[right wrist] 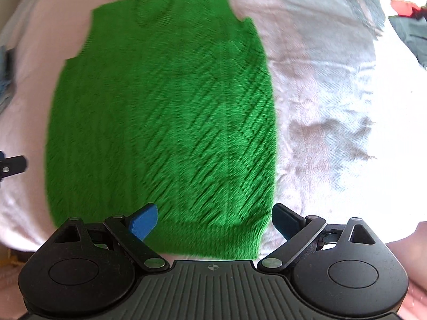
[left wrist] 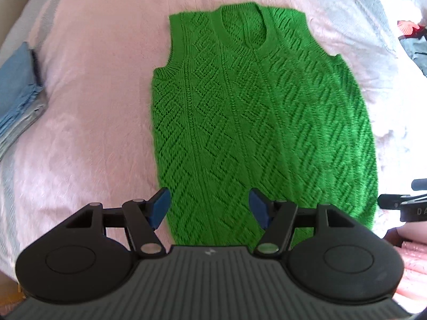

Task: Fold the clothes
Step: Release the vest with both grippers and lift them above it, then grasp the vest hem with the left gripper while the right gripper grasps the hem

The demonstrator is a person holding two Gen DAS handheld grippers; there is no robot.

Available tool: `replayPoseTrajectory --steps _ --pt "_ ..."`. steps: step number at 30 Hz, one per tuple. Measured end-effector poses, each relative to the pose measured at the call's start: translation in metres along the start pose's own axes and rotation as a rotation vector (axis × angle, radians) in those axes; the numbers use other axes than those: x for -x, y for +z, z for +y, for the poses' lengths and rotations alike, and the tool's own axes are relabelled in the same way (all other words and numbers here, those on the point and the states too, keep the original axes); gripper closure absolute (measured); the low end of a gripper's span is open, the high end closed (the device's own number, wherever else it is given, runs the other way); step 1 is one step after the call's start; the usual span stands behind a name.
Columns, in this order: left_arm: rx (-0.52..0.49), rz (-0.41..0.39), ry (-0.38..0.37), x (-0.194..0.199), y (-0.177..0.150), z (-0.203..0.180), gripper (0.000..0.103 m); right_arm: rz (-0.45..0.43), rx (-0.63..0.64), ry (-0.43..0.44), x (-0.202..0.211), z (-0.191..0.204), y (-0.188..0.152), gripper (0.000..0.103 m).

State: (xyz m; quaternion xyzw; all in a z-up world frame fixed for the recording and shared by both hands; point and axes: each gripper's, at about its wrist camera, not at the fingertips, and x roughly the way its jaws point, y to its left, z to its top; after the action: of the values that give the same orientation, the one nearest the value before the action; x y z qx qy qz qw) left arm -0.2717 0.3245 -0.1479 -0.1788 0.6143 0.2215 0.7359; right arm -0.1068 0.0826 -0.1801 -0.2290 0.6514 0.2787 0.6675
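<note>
Motion-blurred green vest (right wrist: pixel 162 112) knit

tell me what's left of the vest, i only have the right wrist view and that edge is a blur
Observer: A folded stack of blue cloth lies on the pink bedspread, apart from the green knit vest.
Operator: can you read the knit there? mine is smeared
Observer: Yes, an openwork diamond pattern with a ribbed V-neck.
Operator: is the left gripper holding anything
Observer: No. The left gripper is open over the vest's hem, nothing between its blue pads.
</note>
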Motion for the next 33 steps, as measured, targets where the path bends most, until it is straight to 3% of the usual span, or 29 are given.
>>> replayPoseTrajectory --steps 4,12,18,22,25,28,31,32,33 --pt "-0.031 0.013 -0.020 -0.041 0.026 0.021 0.042 -0.011 -0.033 -0.016 -0.030 -0.010 0.031 0.008" --pt "-0.077 -0.075 -0.067 -0.113 0.113 0.072 0.042 -0.206 0.025 0.069 -0.059 -0.022 0.143 0.008" --pt "-0.222 -0.228 -0.170 -0.146 0.205 0.097 0.043 -0.375 0.273 0.066 -0.074 -0.017 0.244 0.009" --pt "-0.389 -0.289 -0.224 -0.161 0.257 0.093 0.043 -0.478 0.445 0.091 -0.077 -0.009 0.298 0.009" --pt "-0.524 -0.283 -0.261 -0.175 0.279 0.086 0.043 -0.482 0.550 0.095 -0.087 0.000 0.324 0.009" --pt "-0.604 -0.256 -0.268 -0.192 0.289 0.082 0.043 -0.432 0.634 0.089 -0.102 0.009 0.341 0.029" --pt "-0.591 -0.232 -0.310 -0.203 0.297 0.085 0.049 -0.383 0.682 0.084 -0.116 0.009 0.348 0.029" --pt "-0.576 -0.224 -0.330 -0.206 0.299 0.085 0.051 -0.369 0.684 0.082 -0.122 0.011 0.348 0.036" --pt "-0.561 -0.217 -0.350 -0.209 0.301 0.086 0.061 -0.355 0.676 0.102 -0.124 0.010 0.349 0.051"
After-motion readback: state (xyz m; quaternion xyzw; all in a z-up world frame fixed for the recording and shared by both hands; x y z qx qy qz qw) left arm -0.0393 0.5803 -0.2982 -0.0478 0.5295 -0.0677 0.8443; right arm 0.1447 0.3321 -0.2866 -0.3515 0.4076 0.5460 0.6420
